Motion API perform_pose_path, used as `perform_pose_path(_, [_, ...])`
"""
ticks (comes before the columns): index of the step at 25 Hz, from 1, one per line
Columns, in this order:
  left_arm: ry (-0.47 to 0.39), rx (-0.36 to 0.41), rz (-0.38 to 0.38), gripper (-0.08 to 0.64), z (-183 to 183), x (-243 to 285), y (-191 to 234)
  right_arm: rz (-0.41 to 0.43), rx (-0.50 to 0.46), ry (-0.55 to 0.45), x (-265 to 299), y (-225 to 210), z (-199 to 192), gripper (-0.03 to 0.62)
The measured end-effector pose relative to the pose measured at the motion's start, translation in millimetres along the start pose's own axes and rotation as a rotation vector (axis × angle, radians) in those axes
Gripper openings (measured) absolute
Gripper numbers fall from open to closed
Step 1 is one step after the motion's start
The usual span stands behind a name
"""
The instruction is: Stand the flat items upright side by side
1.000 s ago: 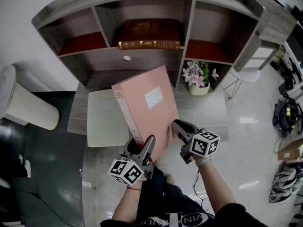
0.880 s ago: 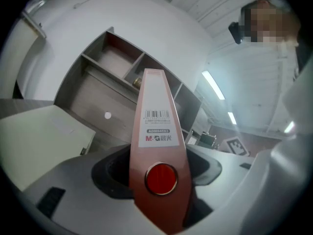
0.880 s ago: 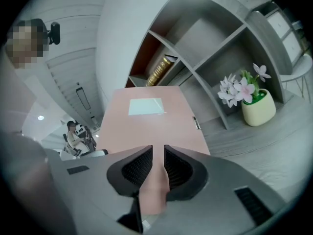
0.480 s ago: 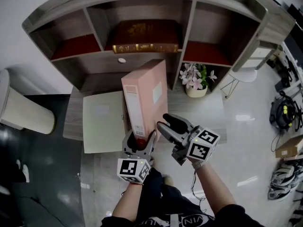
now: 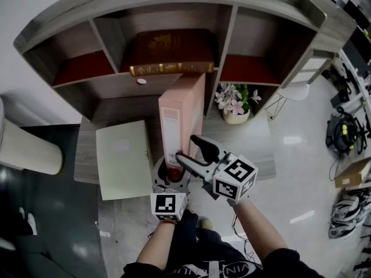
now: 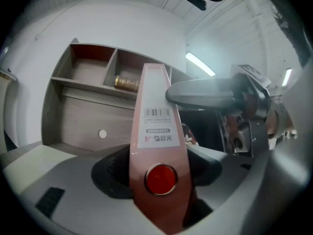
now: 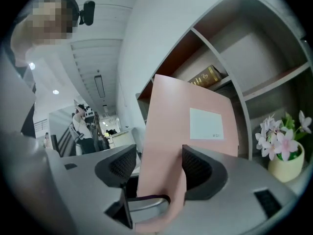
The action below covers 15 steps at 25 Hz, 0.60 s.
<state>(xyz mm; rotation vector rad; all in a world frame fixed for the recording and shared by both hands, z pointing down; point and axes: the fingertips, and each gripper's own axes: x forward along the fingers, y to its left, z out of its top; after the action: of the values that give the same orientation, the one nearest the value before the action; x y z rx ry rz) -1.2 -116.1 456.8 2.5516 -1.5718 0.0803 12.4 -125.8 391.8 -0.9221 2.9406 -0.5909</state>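
Note:
A pink file box (image 5: 184, 112) stands upright on the desk (image 5: 258, 149), its labelled spine toward me. My left gripper (image 5: 171, 175) is shut on the foot of that spine, by the red disc (image 6: 160, 178); in the left gripper view the box (image 6: 156, 116) fills the gap. My right gripper (image 5: 185, 146) is beside it, higher up. Its jaws have just been opening and stand open. The box's near edge (image 7: 190, 116) reaches between them, clear of the left pad (image 7: 122, 166). A cream flat folder (image 5: 123, 158) lies flat left of the box.
The grey shelf unit (image 5: 229, 39) rises behind the desk, with a brown book (image 5: 168, 51) lying in its middle bay. A pot of flowers (image 5: 235, 103) stands right of the box. A white bin (image 5: 26, 149) is on the floor at left.
The pink box swung from a slanted lie to upright with its spine toward me. My right gripper let go of its edge, opened and rose. My left gripper shifted right with the box.

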Motion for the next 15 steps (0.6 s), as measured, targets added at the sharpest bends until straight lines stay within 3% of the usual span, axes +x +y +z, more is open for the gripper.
perform_pose_path(5, [0.116,0.021,0.004,0.288,-22,14,10,-0.030,-0.054,0.039,5,-10,-12,0.264])
perform_pose_path(10, [0.137,0.005,0.065,0.287,-28,14,14,0.022,-0.071,0.038,10,-9,-15,0.262])
perform_pose_path(15, [0.157,0.101,0.079,0.287,-30,29,19,-0.028,-0.060,0.039,11,-23,-14,0.263])
